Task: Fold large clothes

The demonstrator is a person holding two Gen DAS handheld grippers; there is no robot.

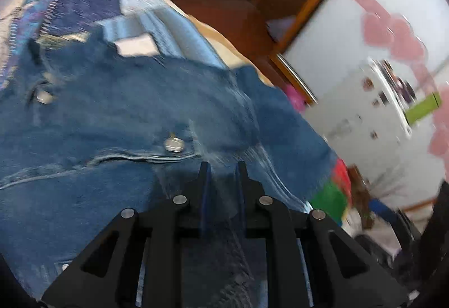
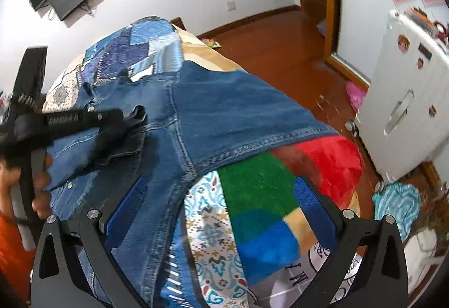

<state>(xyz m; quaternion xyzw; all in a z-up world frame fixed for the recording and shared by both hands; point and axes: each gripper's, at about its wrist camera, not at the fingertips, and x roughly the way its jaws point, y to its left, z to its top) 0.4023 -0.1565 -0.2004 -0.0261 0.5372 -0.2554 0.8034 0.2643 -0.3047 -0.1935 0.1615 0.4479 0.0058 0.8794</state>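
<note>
Denim jacket (image 2: 224, 111) lies spread over a patchwork bedspread (image 2: 261, 209) on the bed, its hem running across the near edge above green, red and blue patches. The left gripper (image 1: 221, 167) has its fingers drawn close together on a fold of the denim just below a metal button (image 1: 174, 145); in the right wrist view it appears on the left with bunched cloth at its tip, so it seems clenched on the jacket. The right gripper (image 2: 221, 195) is spread wide, its blue pads (image 2: 126, 212) either side of the hem seam, holding nothing. The step in hand looks like the first fold, with one side lifted. Next, the right gripper probably needs to close on the hem so both can carry the cloth across together.
</note>
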